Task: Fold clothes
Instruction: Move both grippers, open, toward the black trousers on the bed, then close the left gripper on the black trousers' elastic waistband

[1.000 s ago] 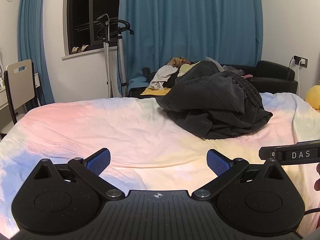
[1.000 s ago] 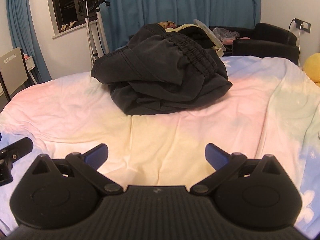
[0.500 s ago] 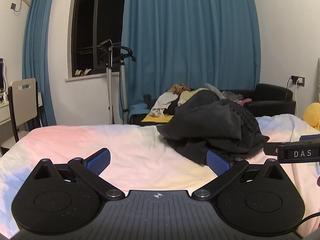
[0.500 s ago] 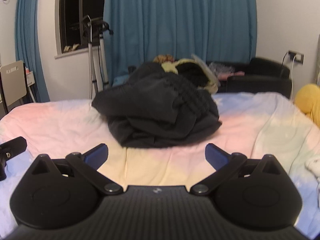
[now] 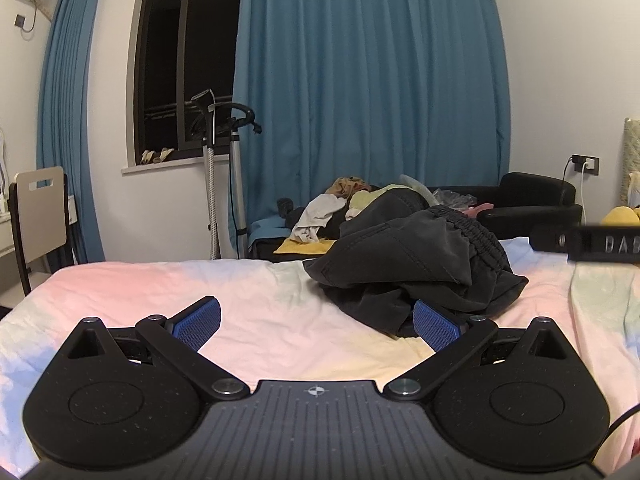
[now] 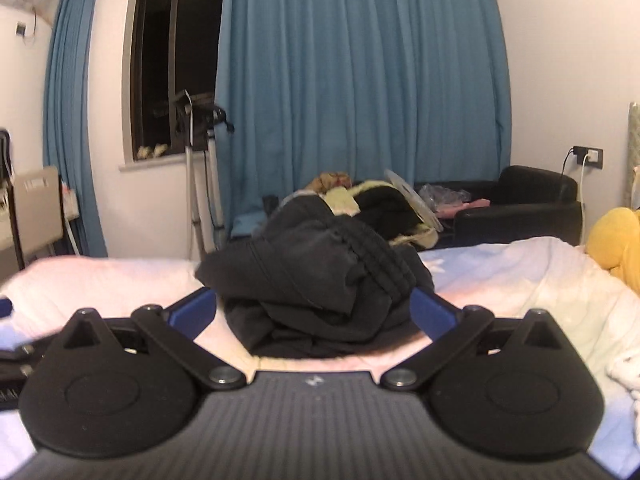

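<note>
A crumpled black garment with an elastic waistband lies in a heap on the pastel bedspread. It also shows in the right wrist view. My left gripper is open and empty, low over the bed, with the heap just beyond its right fingertip. My right gripper is open and empty, its jaws standing either side of the heap's near edge. Part of the right gripper shows at the right edge of the left wrist view.
A pile of other clothes lies on a black sofa behind the bed. A garment steamer stand and a chair stand at the left. A yellow plush toy sits at the right.
Both grippers have tilted up toward level and moved closer to the black heap, which now sits lower and nearer the fingertips. Both have stayed open.
</note>
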Available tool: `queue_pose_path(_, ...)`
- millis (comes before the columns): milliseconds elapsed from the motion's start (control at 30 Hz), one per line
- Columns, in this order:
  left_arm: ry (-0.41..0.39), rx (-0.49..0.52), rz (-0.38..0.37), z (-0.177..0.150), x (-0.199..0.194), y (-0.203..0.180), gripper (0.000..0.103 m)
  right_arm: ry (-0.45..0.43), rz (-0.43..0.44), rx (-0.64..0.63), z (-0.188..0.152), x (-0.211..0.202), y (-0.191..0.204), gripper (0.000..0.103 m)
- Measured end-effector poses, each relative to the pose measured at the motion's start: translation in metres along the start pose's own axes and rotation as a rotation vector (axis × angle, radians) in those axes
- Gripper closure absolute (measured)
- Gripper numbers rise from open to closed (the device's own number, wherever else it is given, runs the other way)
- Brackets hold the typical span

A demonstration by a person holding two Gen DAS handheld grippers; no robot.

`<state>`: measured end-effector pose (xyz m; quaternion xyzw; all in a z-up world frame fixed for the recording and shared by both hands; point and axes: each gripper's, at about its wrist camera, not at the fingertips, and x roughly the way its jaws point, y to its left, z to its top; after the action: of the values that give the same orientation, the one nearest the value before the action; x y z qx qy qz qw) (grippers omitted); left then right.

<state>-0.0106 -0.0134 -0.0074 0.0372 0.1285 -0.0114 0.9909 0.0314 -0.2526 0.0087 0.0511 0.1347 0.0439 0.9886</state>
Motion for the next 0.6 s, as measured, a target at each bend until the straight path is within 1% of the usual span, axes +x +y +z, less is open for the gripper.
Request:
queue_pose_path(67,-0.005,0.012,-0.004,-0.001,-0.001,-0.001,0.0,-0.006,0.009,0.014,0.003,-0.001,-0.003,0.0)
queue_pose_path(167,-0.007,0.025,-0.015,-0.003,-0.001,-0.002,0.0,0.002,-0.005,0.001,0.012,-0.003,-0.005,0.0)
queue_pose_path(267,-0.002,0.018,-0.043,-0.004,0.004,-0.003,0.0,0.022,-0.01,0.025,0.023,-0.003,-0.01,0.0)
queue_pose_path(400,0.004,0.019,-0.091,0.0,0.019,-0.009,0.0,0.009,-0.031,0.07,0.032,-0.004,-0.024,0.0)
queue_pose_path(500,0.004,0.093,-0.124,0.008,0.041,-0.028,0.0,0.006,-0.047,0.095,0.034,0.004,-0.041,0.0)
queue_pose_path(600,0.006,0.177,-0.17,0.016,0.074,-0.059,0.0,0.004,-0.082,0.136,0.029,0.012,-0.063,0.0)
